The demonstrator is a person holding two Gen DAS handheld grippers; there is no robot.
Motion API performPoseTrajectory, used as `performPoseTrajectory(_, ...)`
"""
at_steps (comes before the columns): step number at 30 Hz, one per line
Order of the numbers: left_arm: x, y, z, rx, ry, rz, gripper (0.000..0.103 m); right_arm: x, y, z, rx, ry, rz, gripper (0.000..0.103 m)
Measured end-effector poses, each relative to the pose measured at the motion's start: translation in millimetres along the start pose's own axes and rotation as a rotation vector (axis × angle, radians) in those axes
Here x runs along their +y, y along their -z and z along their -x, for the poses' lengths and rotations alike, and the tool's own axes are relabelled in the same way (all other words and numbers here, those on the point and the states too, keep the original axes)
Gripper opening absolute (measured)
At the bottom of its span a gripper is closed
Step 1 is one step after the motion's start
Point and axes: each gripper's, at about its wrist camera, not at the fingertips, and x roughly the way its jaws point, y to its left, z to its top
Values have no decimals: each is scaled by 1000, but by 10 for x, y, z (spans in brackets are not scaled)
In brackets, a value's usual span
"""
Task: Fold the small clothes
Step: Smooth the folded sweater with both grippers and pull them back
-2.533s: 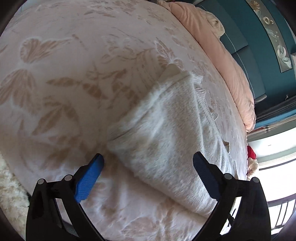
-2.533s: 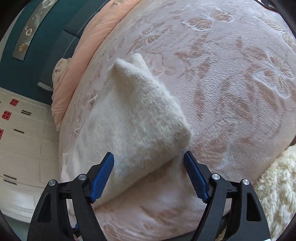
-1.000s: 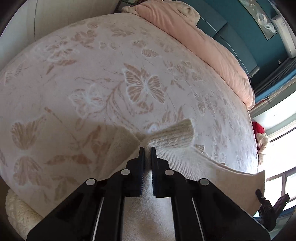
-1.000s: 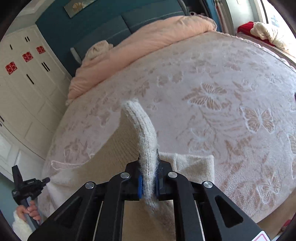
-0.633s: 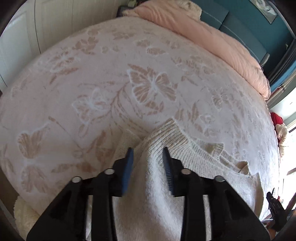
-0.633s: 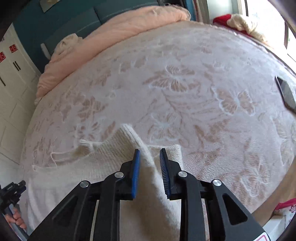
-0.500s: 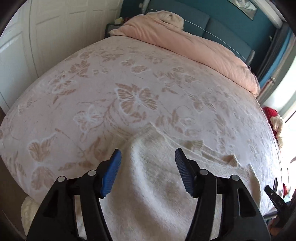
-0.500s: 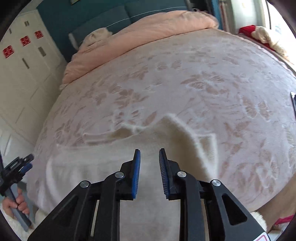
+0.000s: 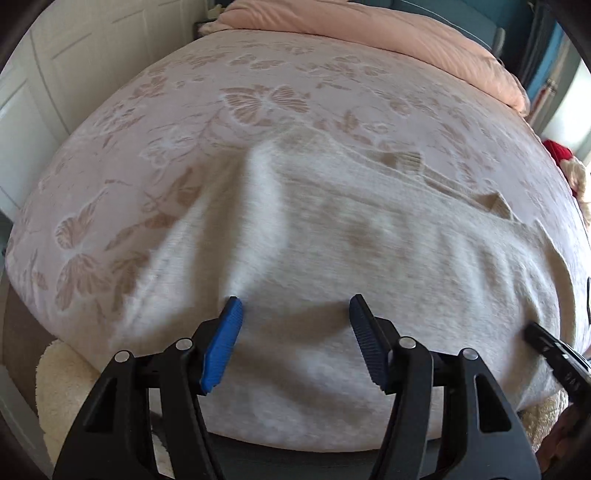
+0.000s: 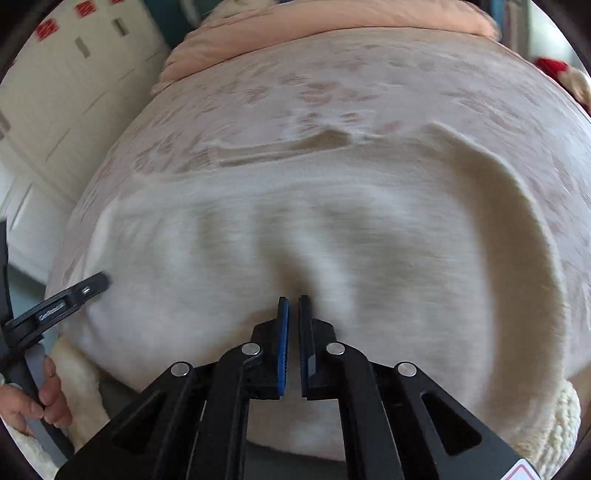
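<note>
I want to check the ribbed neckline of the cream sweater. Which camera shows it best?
The left wrist view: the sweater lies spread on the bedspread, and its neckline shows ribbing fairly sharply. The right wrist view shows the neckline too, but smeared by motion blur.

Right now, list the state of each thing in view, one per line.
Sweater: spread on the bed, a raised crease on one side, unfolded.
Left gripper: open over the sweater, holding nothing.
Right gripper: shut; whether it pinches knit, unclear.
Bedspread: laid flat under the sweater.
Pink duvet: bunched at the bed's far end.
</note>
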Motion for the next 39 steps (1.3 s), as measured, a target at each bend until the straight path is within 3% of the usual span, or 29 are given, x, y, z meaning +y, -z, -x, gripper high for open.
performPoseTrajectory(3, 374, -26, -25, -19, -66, 64, 62, -804, 10, 175, -33, 58, -170, 0)
performPoseTrajectory(4, 455, -33, -25, -16, -72, 82, 60, -1016, 39, 225, -32, 117, -216, 0)
performPoseTrajectory(7, 520, -19, 31, -11, -32, 132, 60, -1256, 111, 419, -58, 132, -297, 0)
performPoseTrajectory(11, 259, 57, 154, -23, -60, 51, 63, -941, 165, 571, -104, 145, -174, 3)
performPoseTrajectory(14, 97, 143, 182, -4, -44, 5, 63, -908, 247, 222, 12, 256, -83, 2)
performPoseTrajectory(17, -16, 222, 243, 6, -31, -25, 63, -860, 206, 439, -45, 220, -146, 4)
performPoseTrajectory(20, -129, 308, 292, 6, -18, -55, 65, -615, 175, 601, -96, 200, -80, 7)
performPoseTrajectory(22, -240, 365, 255, 16, -21, -90, 69, -545, 213, 424, -57, 226, -35, 11)
performPoseTrajectory(24, -328, 412, 201, 33, -31, -117, 69, -606, 304, 92, 56, 257, -52, 10)
performPoseTrajectory(25, -361, 432, 191, 42, -35, -129, 69, -597, 337, 110, 36, 256, -79, 10)
performPoseTrajectory(30, -419, 502, 322, 21, -34, -153, 69, -259, 290, 508, -45, 102, -100, 13)
performPoseTrajectory(39, -584, 569, 525, -8, -25, -184, 72, 375, 321, 568, -66, 26, 8, 13)
